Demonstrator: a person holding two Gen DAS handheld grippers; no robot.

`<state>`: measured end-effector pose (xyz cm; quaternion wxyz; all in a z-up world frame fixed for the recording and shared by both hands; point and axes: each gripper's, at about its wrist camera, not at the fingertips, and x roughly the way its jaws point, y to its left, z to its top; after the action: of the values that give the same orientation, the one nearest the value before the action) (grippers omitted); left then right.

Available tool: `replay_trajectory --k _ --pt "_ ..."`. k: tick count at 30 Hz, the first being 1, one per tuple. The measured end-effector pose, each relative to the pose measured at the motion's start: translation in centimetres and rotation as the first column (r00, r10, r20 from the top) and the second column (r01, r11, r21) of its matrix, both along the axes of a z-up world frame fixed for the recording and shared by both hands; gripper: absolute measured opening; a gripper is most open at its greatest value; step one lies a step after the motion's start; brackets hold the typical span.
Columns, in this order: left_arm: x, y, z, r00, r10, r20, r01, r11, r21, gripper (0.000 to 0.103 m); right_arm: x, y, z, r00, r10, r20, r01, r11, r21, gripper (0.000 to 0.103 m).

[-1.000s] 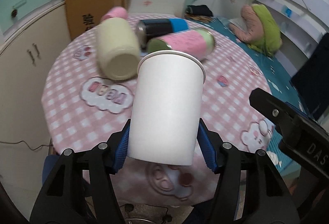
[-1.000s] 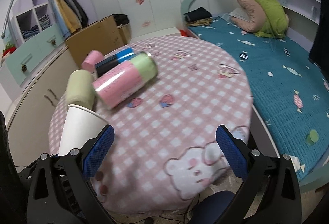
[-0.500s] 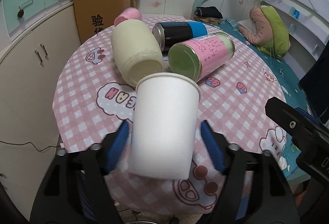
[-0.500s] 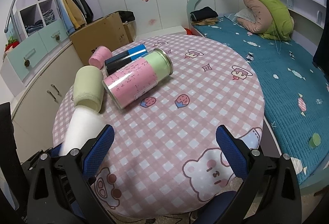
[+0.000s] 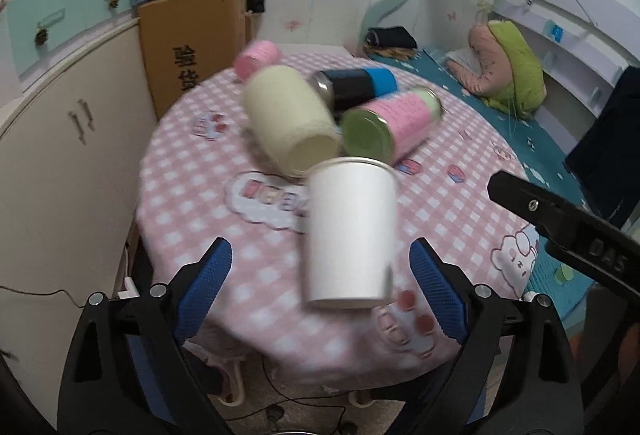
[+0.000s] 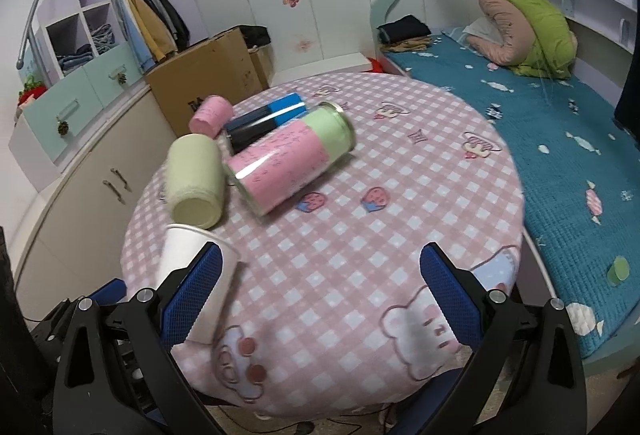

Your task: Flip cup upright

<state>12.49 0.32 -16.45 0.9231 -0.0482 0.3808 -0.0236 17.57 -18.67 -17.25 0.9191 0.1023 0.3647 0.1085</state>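
Standing upright at twelve o'clock of the spread left gripper (image 5: 320, 275), paper cup (image 5: 350, 231), right gripper (image 6: 320, 283) spread wide, empty

**Clutter on the round table**

On the pink checked tablecloth (image 6: 400, 195) lie a cream cylinder (image 6: 196, 181) at nine o'clock, a pink-and-green can (image 6: 292, 163) at centre, a black-and-blue can (image 6: 264, 121) and small pink roll (image 6: 211, 116) toward eleven. A cardboard box (image 6: 208, 83) stands behind.
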Motion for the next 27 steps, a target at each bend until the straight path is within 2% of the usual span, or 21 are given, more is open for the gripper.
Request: replay_trajectory --k 2,5,9,13,18,23,27 --pt "-0.6 1.7 0.4 0.999 0.029 0.013 -0.029 1.000 -0.004 0.092 0.0 0.9 -0.1 1.000 0.017 -0.010 -0.017 1.000 0.007 0.096" --pt "-0.7 4.0 0.7 0.995 0.101 0.021 -0.102 0.994 0.030 0.092 0.3 2.3 -0.5 0.998 0.052 -0.040 -0.051 0.998 0.039 0.096" --pt "-0.2 6.7 0.6 0.989 0.150 0.011 -0.151 0.989 0.010 0.092 1.0 5.0 -1.2 0.993 0.092 -0.078 -0.089 0.995 0.045 0.096" --pt "0.4 7.7 0.3 0.991 0.133 0.004 -0.133 0.991 0.030 0.092 1.9 7.0 -2.1 0.984 0.131 -0.118 -0.124 0.990 0.063 0.096" --pt "1.3 8.4 -0.2 0.994 0.106 -0.013 -0.106 0.994 0.019 0.092 3.4 8.6 -3.4 0.979 0.121 -0.165 -0.117 0.992 0.038 0.096" --pt "2.0 8.2 -0.8 0.997 0.074 -0.024 -0.073 0.997 0.017 0.092 4.7 9.2 -4.1 0.967 0.153 -0.202 -0.141 0.987 0.073 0.096" --pt "2.4 8.0 -1.2 0.998 0.053 -0.034 -0.053 0.999 0.013 0.092 5.9 9.1 -4.9 0.949 0.198 -0.246 -0.164 0.975 0.151 0.096"
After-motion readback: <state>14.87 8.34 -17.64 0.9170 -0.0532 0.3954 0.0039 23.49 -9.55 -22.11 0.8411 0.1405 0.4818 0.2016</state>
